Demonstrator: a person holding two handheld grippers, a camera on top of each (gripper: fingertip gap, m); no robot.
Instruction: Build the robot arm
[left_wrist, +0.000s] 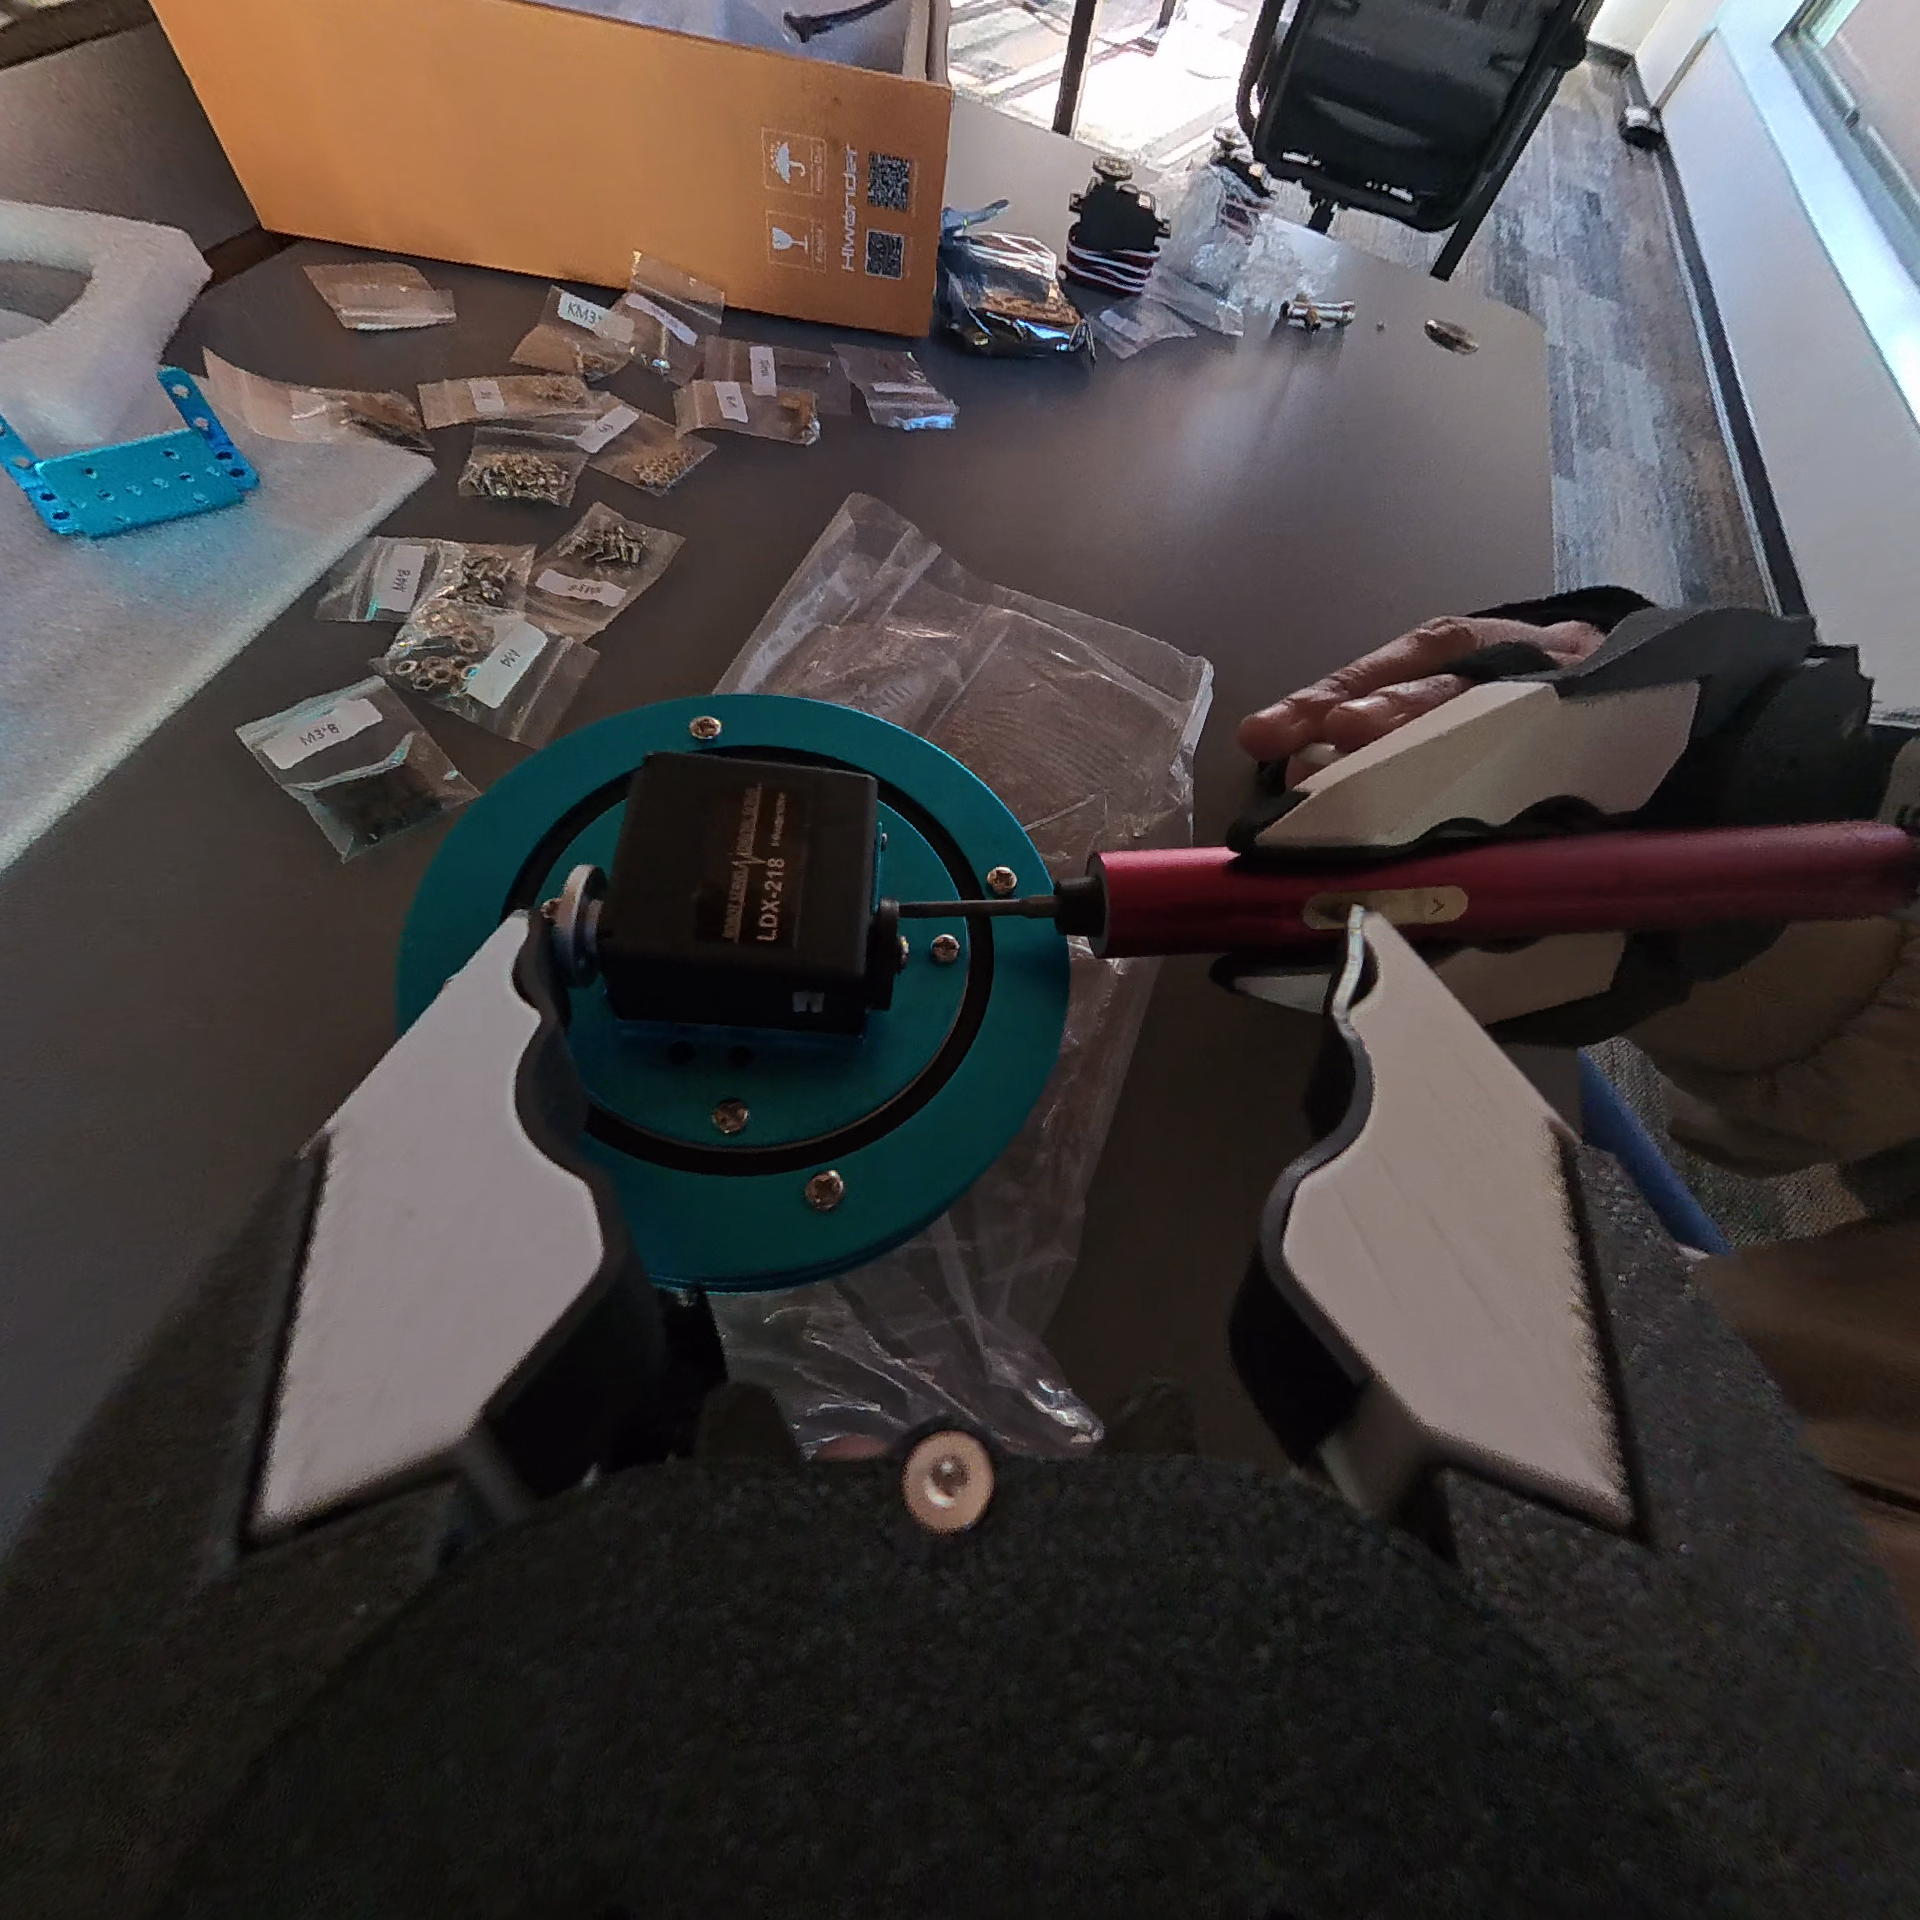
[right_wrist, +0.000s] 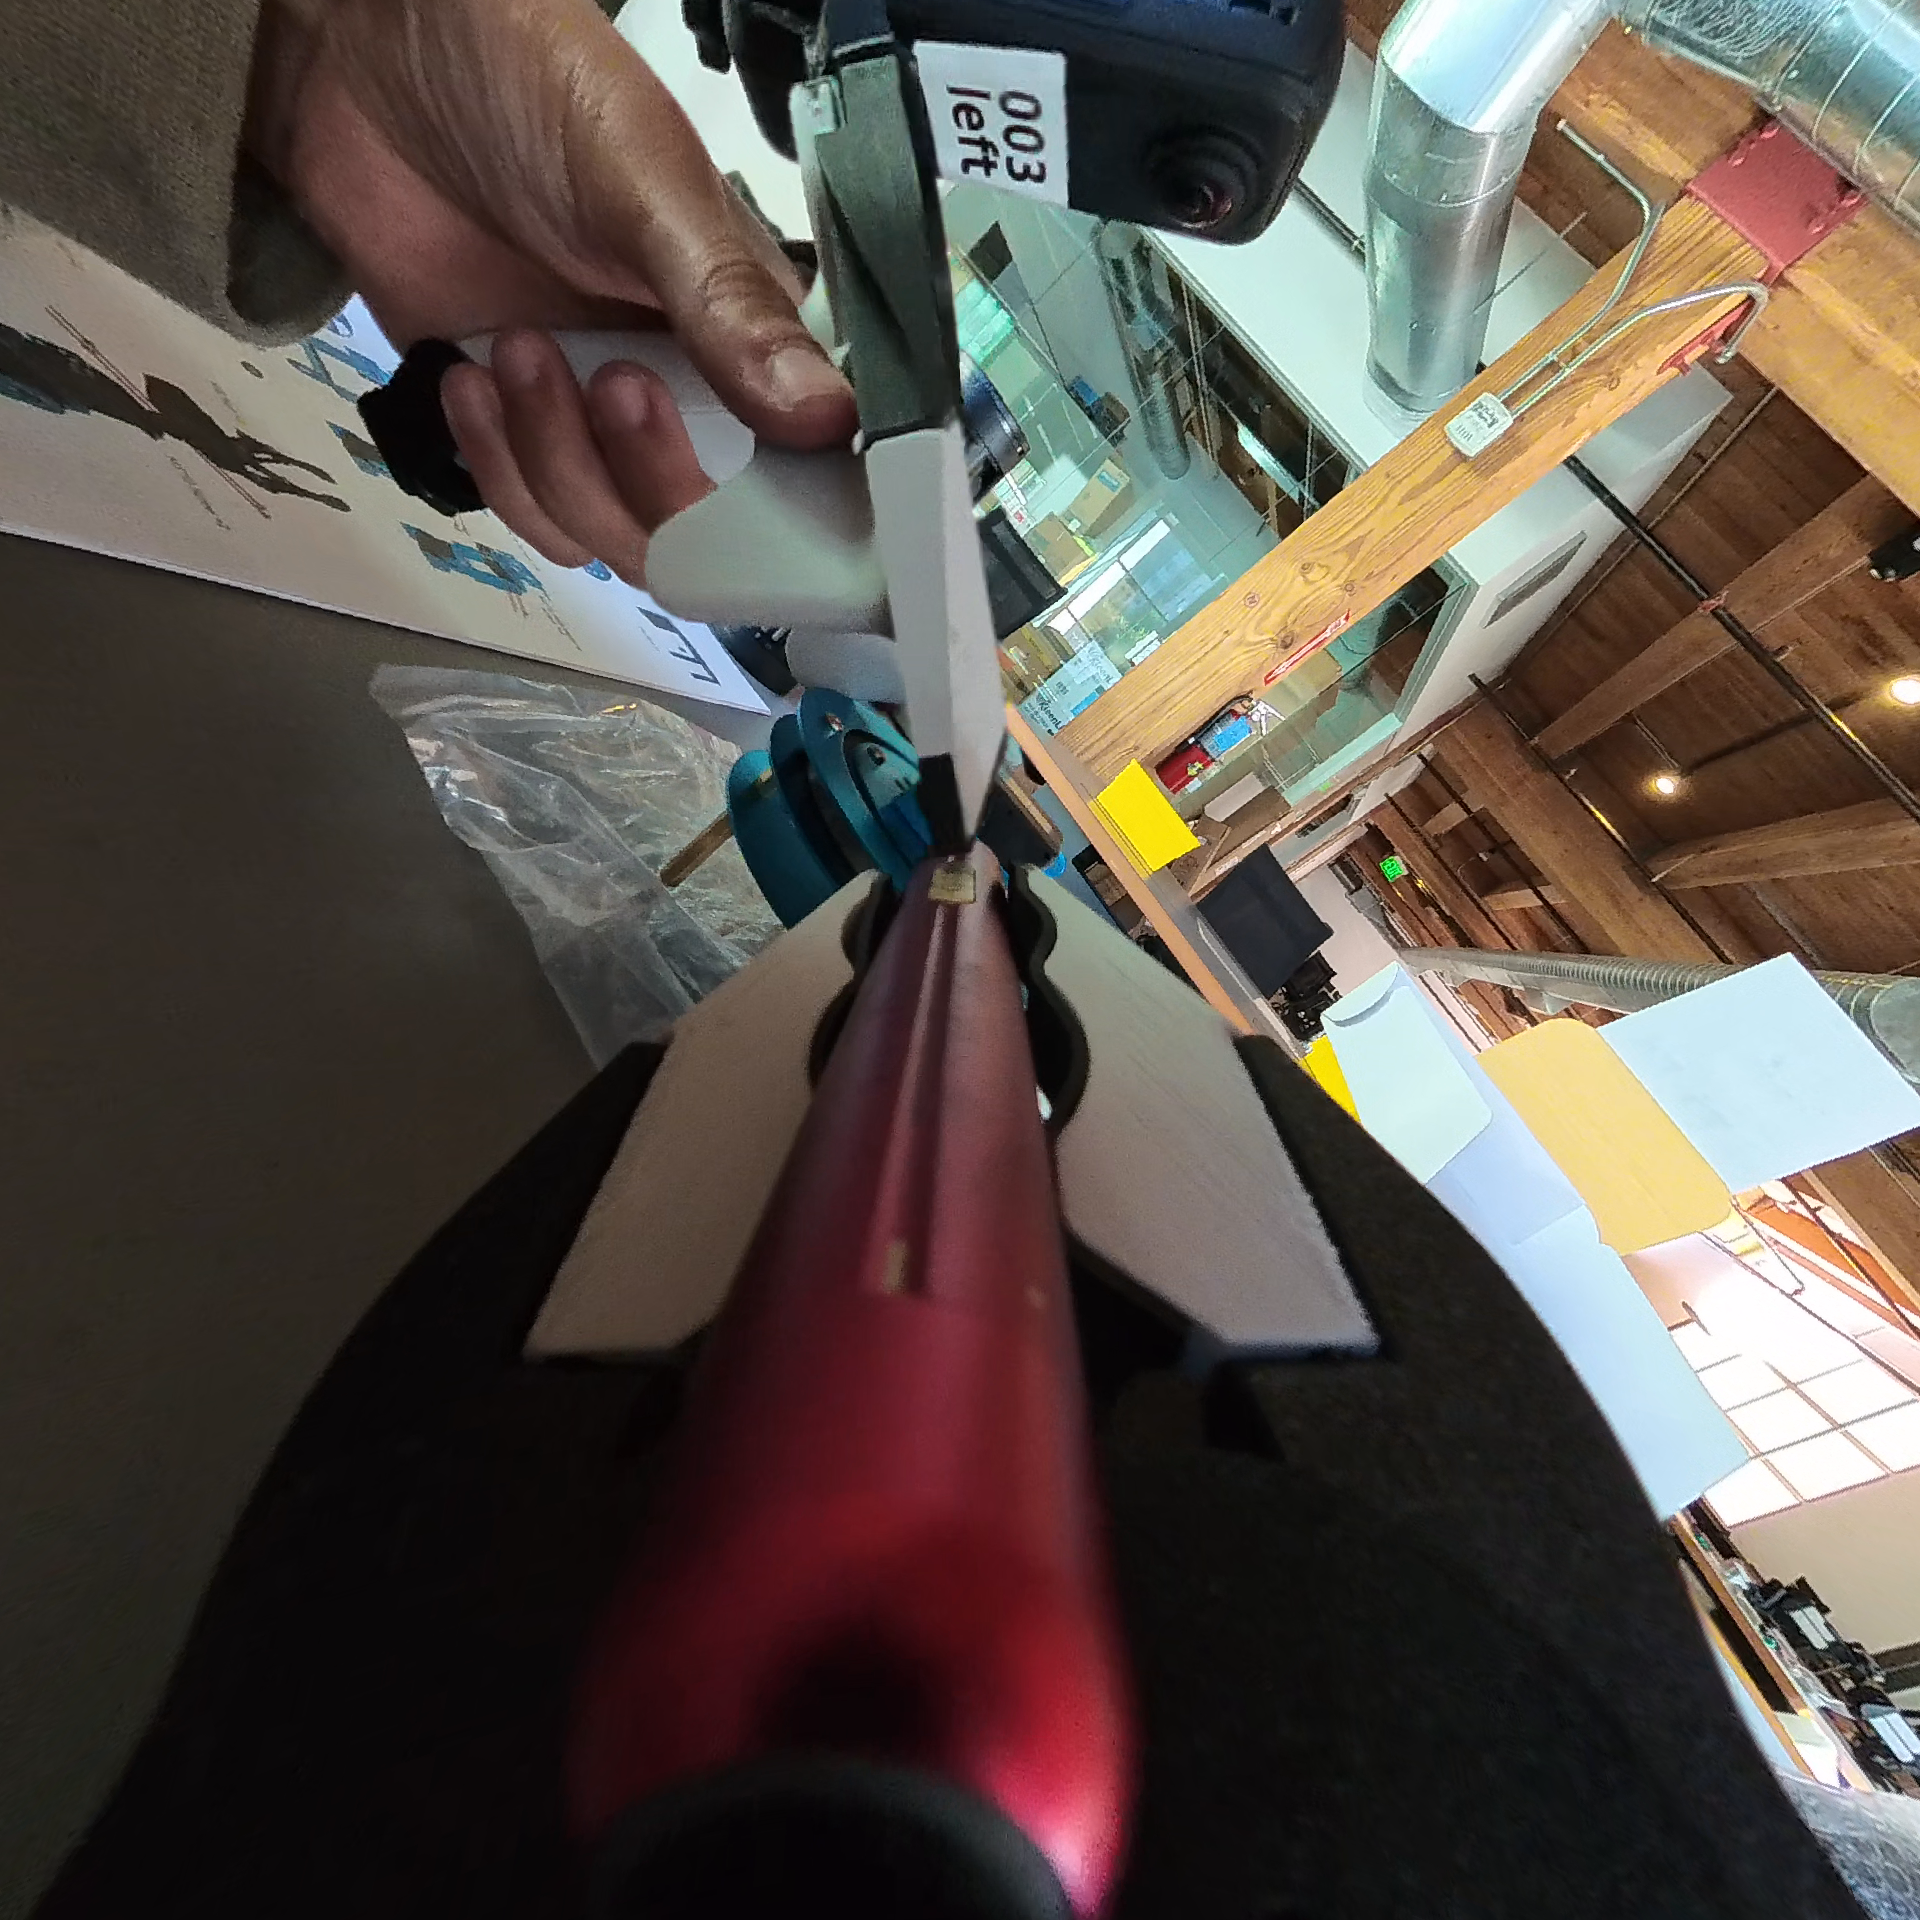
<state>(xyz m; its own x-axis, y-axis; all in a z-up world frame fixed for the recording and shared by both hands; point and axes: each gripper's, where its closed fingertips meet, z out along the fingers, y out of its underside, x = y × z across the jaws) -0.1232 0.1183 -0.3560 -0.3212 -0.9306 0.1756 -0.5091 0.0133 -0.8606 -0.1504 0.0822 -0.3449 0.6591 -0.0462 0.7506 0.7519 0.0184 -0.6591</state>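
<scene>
Far left: blue bracket (left_wrist: 125, 478) on white foam (left_wrist: 156, 644), well apart from the work; small screw bags (left_wrist: 499, 665) are strewn between it and the teal disc (left_wrist: 914, 1216). The disc sits on a clear plastic bag (left_wrist: 987, 665) on the dark table (left_wrist: 1299, 468), black servo (left_wrist: 743, 894) mounted at its centre. Left gripper (left_wrist: 940, 935) is spread wide around the servo, its left tip at the servo's horn side; can't tell if it's actually touching. Right gripper (left_wrist: 1242, 904) is clamped on the red screwdriver (left_wrist: 1455, 883), with the bit (left_wrist: 966, 907) lying flat and its tip at the servo's right flange. Driver axis looks in line with the bit, which is what matters here. The bag underneath looks slippery.
</scene>
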